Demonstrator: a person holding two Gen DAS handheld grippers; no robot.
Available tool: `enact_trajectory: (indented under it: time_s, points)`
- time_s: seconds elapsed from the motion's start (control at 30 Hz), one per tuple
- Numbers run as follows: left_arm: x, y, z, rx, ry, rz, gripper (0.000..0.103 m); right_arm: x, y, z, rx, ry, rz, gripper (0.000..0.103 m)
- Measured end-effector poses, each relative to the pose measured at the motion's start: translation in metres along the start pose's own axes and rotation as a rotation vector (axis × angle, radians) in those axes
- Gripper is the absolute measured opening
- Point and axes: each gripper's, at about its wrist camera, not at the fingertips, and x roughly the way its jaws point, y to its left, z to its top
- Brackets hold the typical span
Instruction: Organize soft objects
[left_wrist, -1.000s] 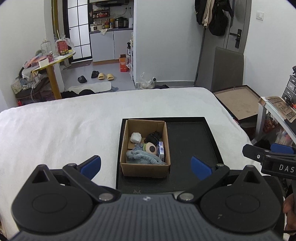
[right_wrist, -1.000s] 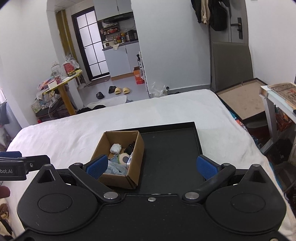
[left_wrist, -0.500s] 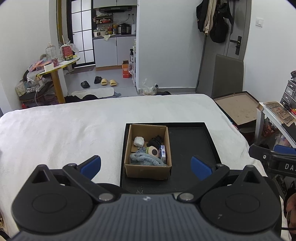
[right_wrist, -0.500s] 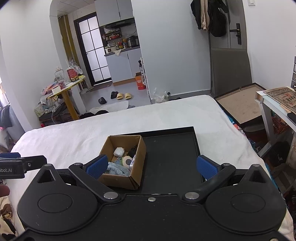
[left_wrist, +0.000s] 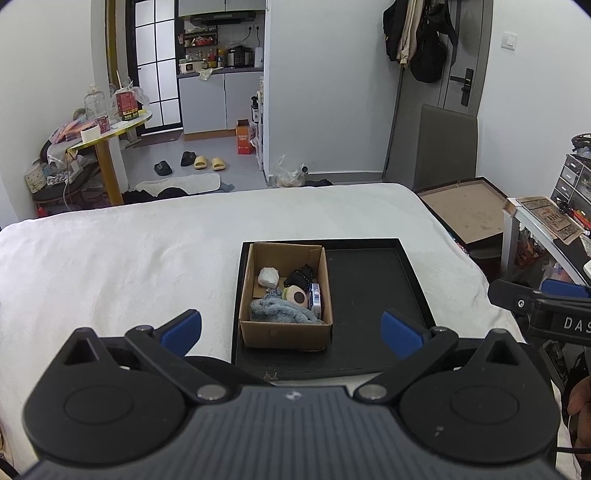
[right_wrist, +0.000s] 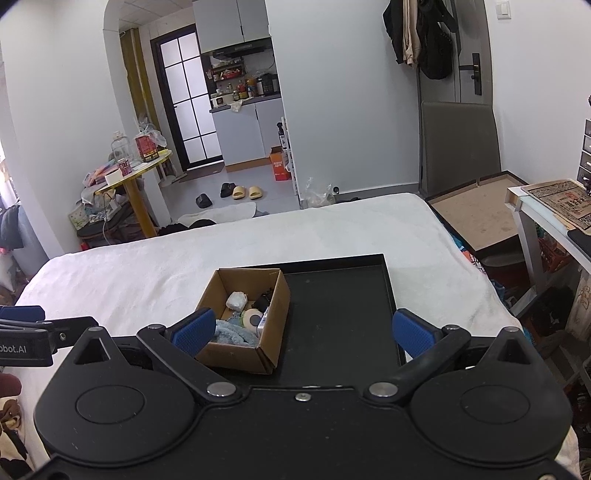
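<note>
Evidently both tools, left (left_wrist: 291, 328) and right (right_wrist: 303, 330), hung wide and empty, so grabbing the towel (left_wrist: 282, 312) might have dragged the light box (left_wrist: 284, 336).

Black claws (left_wrist: 291, 330), blue pads (right_wrist: 194, 329)

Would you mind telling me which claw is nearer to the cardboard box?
Left, though only narrowly. The left claw faces the cardboard box squarely; the right claw sits off to its right, over the black tray.

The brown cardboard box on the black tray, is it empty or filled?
Partly filled: the brown cardboard box holds a blue-grey cloth and small items.
</note>
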Motion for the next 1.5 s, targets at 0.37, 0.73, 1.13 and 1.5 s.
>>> enact_trajectory:
  time_s: [0.37, 0.73, 1.13, 1.5]
  points:
    - [0.0016, 0.001, -0.0005, -0.004, 0.005, 0.003, 0.103, -0.0019, 0.0057, -0.0008, -0.015, -0.001, -0.006, 0.103]
    - [0.0028, 0.0029, -0.0021, -0.011, 0.013, 0.001, 0.103, -0.0017, 0.005, -0.0015, -0.018, 0.001, -0.003, 0.103]
    - [0.0046, 0.0036, -0.0024, -0.025, 0.023, -0.013, 0.103, -0.0035, 0.0061, -0.0016, -0.02, -0.005, -0.001, 0.103]
    - [0.003, 0.0068, -0.0003, -0.029, 0.021, -0.006, 0.103, -0.0046, 0.0073, -0.0019, -0.021, -0.006, 0.014, 0.103]
